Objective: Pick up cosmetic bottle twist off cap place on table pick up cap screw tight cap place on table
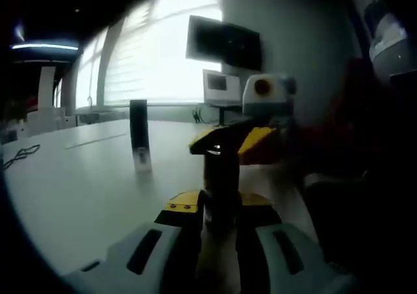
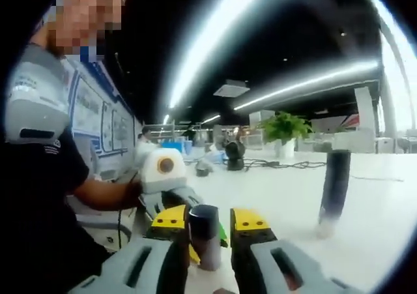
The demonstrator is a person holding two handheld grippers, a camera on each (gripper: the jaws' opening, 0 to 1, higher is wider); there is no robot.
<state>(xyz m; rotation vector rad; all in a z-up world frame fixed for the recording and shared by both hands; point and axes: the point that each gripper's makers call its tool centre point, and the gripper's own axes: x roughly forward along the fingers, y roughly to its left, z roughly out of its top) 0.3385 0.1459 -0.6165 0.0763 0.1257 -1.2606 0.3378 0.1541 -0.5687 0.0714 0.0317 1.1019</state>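
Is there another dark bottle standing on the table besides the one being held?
Yes, a tall dark bottle stands upright on the white table, apart from the grippers.

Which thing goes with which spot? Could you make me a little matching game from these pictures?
Things:
1. cosmetic bottle
2. tall dark cylinder
3. potted plant
4. monitor

Places:
A. up beside the bright window
B. standing alone on the white table
C. far off in the background, green leaves
D. clamped between yellow-padded jaws

Pairs: 1-D, 2-B, 3-C, 4-A
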